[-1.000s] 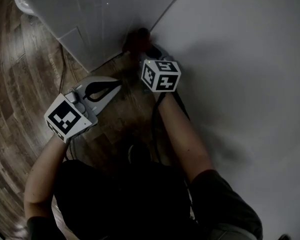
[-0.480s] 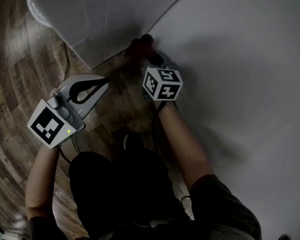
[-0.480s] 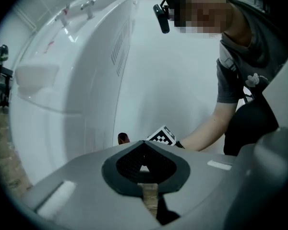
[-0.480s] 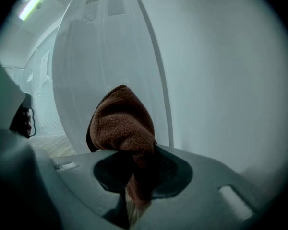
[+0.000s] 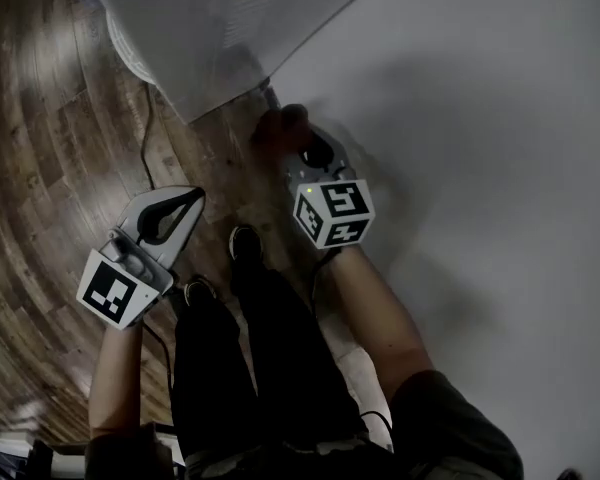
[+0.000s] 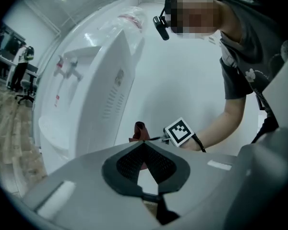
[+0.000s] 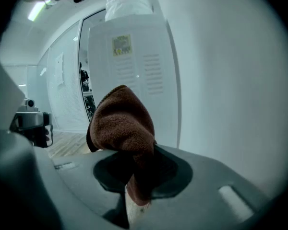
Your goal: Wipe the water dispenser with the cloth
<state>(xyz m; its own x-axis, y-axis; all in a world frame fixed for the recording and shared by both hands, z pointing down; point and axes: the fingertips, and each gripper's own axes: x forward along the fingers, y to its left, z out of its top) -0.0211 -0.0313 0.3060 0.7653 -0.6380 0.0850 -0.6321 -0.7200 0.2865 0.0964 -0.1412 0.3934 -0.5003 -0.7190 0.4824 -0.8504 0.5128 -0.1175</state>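
Observation:
The white water dispenser stands at the top of the head view, next to the wall. My right gripper is shut on a brown cloth, held close to the dispenser's lower corner; I cannot tell if the cloth touches it. In the right gripper view the cloth bulges out of the right gripper, with the dispenser's vented side ahead. My left gripper is shut and empty, low over the floor left of the cloth. The left gripper view shows the dispenser and cloth.
A white wall runs along the right. Dark wood floor lies left, with a cable on it. The person's legs and shoes are between the grippers. Another person stands far off in the room.
The head view has shifted, showing more of the dispenser. The right gripper with the cloth sits lower in the view, a little away from the dispenser's foot. The left gripper stayed shut.

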